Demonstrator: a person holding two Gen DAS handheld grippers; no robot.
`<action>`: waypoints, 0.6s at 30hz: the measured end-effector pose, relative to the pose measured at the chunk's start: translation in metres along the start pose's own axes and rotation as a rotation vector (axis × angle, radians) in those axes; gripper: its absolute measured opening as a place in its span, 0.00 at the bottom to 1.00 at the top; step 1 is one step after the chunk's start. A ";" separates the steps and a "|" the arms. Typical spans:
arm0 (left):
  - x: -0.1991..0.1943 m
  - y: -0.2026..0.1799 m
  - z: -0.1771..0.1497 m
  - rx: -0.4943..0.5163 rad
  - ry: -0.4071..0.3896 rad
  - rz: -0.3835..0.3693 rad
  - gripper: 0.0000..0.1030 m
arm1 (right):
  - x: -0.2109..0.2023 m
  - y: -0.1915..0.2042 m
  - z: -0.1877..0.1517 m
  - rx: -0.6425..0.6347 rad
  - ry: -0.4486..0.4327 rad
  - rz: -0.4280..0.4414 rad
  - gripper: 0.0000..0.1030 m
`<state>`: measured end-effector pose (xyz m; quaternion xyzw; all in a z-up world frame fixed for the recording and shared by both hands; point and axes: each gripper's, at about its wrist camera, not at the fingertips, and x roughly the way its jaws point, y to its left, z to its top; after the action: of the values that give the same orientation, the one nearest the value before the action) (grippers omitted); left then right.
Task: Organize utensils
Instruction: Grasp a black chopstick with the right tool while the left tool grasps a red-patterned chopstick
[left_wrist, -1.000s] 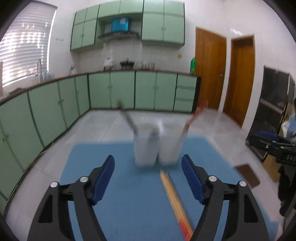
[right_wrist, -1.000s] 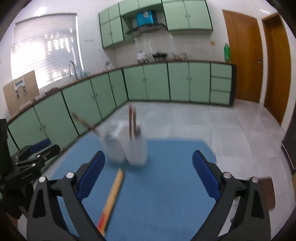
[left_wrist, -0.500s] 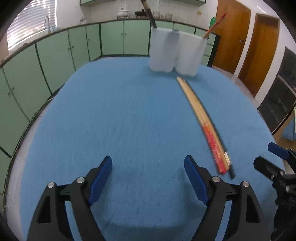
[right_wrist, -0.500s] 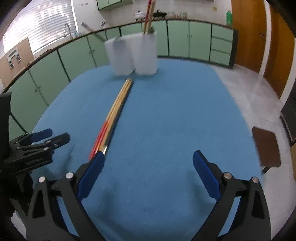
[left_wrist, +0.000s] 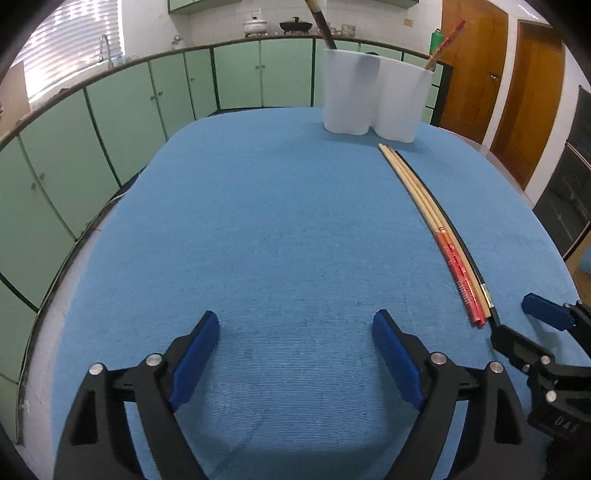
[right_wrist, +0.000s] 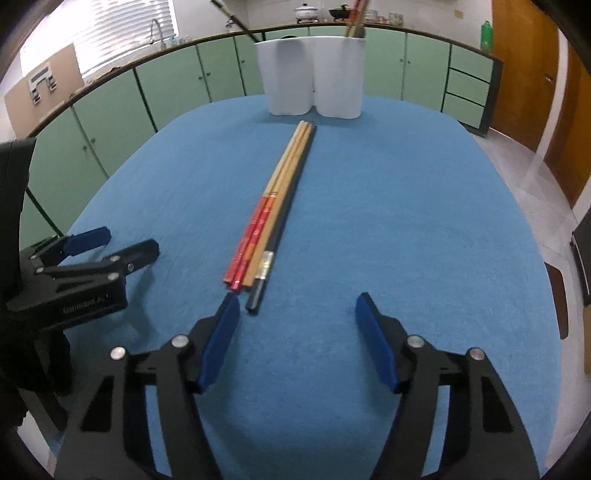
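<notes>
Left wrist view: left gripper (left_wrist: 295, 343) fingers opening, nothing lying between them; chopsticks (left_wrist: 436, 225) lying on blue surface (left_wrist: 258, 221) ahead and right of the fingers; white holder (left_wrist: 373, 99) standing beyond.
Right wrist view: right gripper (right_wrist: 297, 326) fingers closing, not gripping anything; chopsticks' (right_wrist: 280, 192) near ends lying just ahead of the left finger (right_wrist: 218, 339).

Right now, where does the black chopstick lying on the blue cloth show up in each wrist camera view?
Left wrist: black chopstick at right, the outermost of the bundle, running toward the right gripper.
Right wrist: centre, on the bundle's right edge, near end just ahead of the left blue pad.
Shared landmark: white holder at the far end.
</notes>
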<state>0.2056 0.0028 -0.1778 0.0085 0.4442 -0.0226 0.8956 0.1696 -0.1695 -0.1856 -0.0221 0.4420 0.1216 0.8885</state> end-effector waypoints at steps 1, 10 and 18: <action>0.000 0.000 0.000 0.000 0.000 0.000 0.82 | 0.002 0.002 0.001 -0.011 -0.002 -0.008 0.58; 0.001 -0.003 0.001 0.010 0.002 0.003 0.85 | -0.001 -0.004 0.002 -0.003 -0.021 -0.001 0.23; 0.003 -0.006 0.002 0.013 0.002 0.007 0.85 | -0.006 -0.019 -0.001 0.027 -0.024 0.016 0.10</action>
<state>0.2086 -0.0030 -0.1789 0.0161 0.4447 -0.0223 0.8952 0.1701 -0.1894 -0.1830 -0.0053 0.4331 0.1229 0.8929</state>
